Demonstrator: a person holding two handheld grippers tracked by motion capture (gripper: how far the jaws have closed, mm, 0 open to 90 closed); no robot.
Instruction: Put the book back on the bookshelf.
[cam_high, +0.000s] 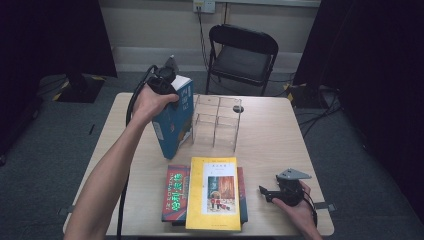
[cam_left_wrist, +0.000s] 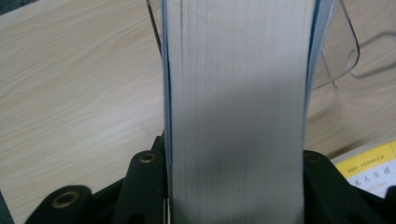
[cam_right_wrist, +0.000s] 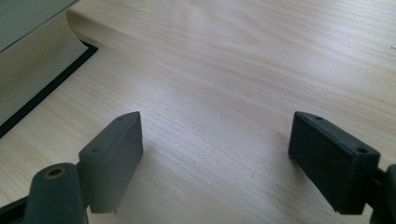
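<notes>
The left gripper (cam_high: 162, 82) has its jaws clamped on the top edge of a blue-covered book (cam_high: 173, 122), which hangs tilted above the far left of the wooden table (cam_high: 270, 135), its lower corner near or on the wood, just beside the clear acrylic divider rack (cam_high: 217, 120); in the left gripper view the page block (cam_left_wrist: 238, 112) runs straight up between the black jaws, held square. It looks as though the book is bound for one of the rack's slots; to do that well I would bring it upright first, line its spine with a gap between the clear walls, and lower it slowly so the corner does not catch a partition or shove the light rack along the table; the grip near one end lets the book swing, so steady wrist work matters.

The right gripper (cam_high: 272, 192) rests low at the near right with its jaws spread wide and nothing between them, over bare wood. Between the hands lies a yellow book (cam_high: 214, 192) on top of a red-covered book (cam_high: 175, 195) and others beneath. The table is pale wood grain; beyond it stand a black folding chair (cam_high: 242, 55), grey carpet, dark curtains at both sides, and cables trailing on the floor.
</notes>
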